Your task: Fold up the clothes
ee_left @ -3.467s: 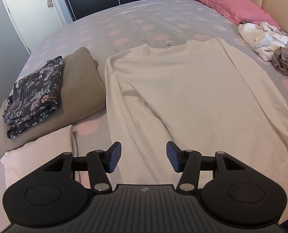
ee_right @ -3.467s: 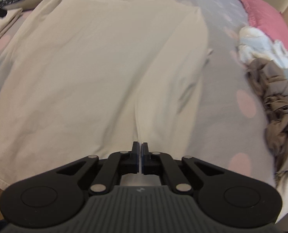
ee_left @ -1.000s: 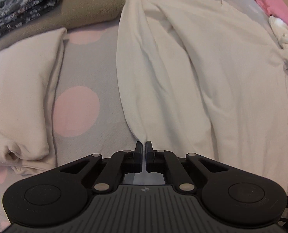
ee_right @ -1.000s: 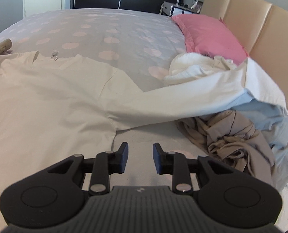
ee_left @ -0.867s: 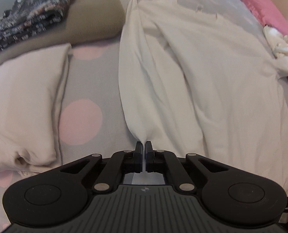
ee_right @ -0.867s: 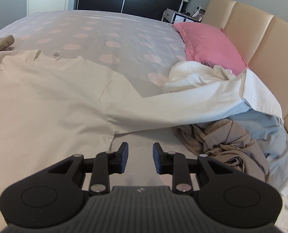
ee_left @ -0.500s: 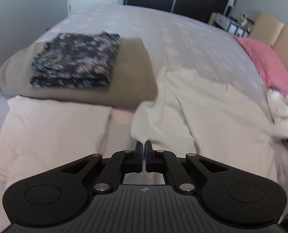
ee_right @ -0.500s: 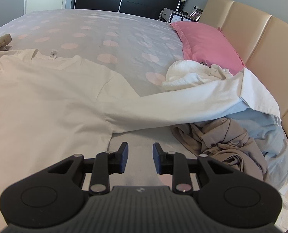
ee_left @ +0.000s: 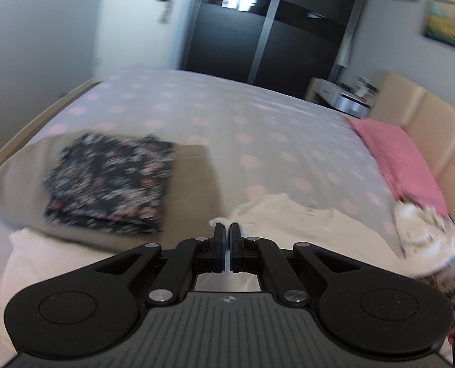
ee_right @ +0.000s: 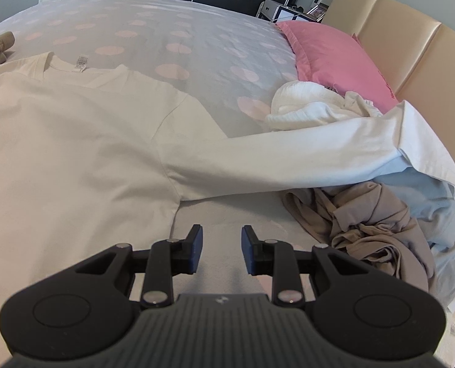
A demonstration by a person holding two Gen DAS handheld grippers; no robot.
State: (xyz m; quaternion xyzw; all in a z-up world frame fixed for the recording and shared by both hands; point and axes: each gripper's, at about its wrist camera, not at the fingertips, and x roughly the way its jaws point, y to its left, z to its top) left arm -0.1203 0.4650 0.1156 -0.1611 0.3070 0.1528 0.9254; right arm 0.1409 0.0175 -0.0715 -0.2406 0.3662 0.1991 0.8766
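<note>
The left gripper [ee_left: 226, 230] was clamped on the smooth cream long-sleeved shirt [ee_right: 74, 141]; the right gripper [ee_right: 221, 243] stood apart, empty. Its white neck label [ee_right: 80, 61] was unreadable.

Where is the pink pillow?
The pink pillow lies on the right in both views, against the beige headboard, just behind the crumpled white clothes.
</note>
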